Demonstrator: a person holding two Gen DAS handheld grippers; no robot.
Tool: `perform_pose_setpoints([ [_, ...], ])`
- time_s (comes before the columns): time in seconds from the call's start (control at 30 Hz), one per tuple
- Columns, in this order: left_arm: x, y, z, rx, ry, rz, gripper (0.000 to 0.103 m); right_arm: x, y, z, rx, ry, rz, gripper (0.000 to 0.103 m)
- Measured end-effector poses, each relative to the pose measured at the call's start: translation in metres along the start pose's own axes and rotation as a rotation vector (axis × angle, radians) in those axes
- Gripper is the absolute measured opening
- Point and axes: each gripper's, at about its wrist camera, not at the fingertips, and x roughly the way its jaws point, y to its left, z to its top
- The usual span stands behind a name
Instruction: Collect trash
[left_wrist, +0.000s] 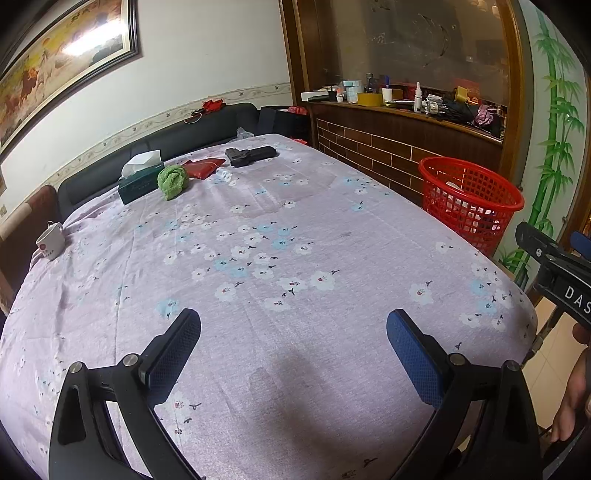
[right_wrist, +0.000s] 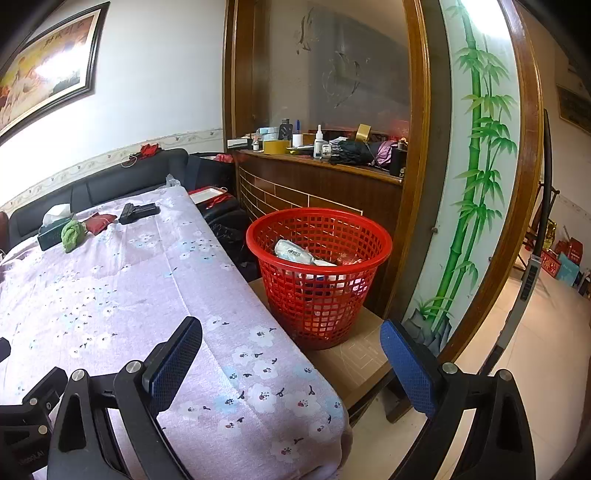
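Your left gripper (left_wrist: 293, 334) is spread wide with nothing between the blue mesh pads — it hangs over the near part of the lilac, flower-printed tablecloth (left_wrist: 295, 229). Your right gripper (right_wrist: 290, 345) is likewise released and empty, straddling the table's right edge, one finger over the cloth and the other over the floor side.

The red plastic lattice waste basket (right_wrist: 321, 295) stands on a low brown wooden stand (right_wrist: 354, 358) just beside the table's right edge, apart from both tools. It already holds trash: a crumpled white wrapper (right_wrist: 293, 252) on top, plus some red and white scraps lower down — too tangled behind the mesh to identify.

At the far end of the table, well apart from both grippers:
- dark green tissue box (left_wrist: 138, 182) with a white tissue sticking up
- bunched green cloth (left_wrist: 173, 181), touching the box
- flat red pouch (left_wrist: 203, 167) just beside the cloth
- black pistol-shaped object (left_wrist: 250, 155)

A white mug (left_wrist: 51, 240) sits tilted at the table's left edge. Dark sofa (left_wrist: 155, 147) behind the table.
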Motion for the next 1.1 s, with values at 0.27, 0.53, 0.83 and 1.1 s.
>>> perform_pose_setpoints([
  [0.27, 0.0000, 0.0010, 0.0000, -0.001, 0.000, 0.001, 0.100, 0.0002, -0.0001, -0.0001, 0.000, 0.001, 0.002, 0.099],
  [0.53, 0.0000, 0.0015, 0.0000, -0.002, 0.000, 0.000, 0.100, 0.0002, -0.0006, -0.0014, 0.000, 0.005, 0.003, 0.099],
  [0.83, -0.0001, 0.0020, 0.0001, -0.001, 0.000, 0.000, 0.100, 0.0008, -0.0002, -0.0015, -0.002, 0.010, 0.007, 0.099],
  [1.1, 0.0006, 0.0027, -0.0015, -0.004, 0.004, -0.003, 0.100, 0.0015, 0.0002, -0.0014, -0.003, 0.011, 0.007, 0.099],
])
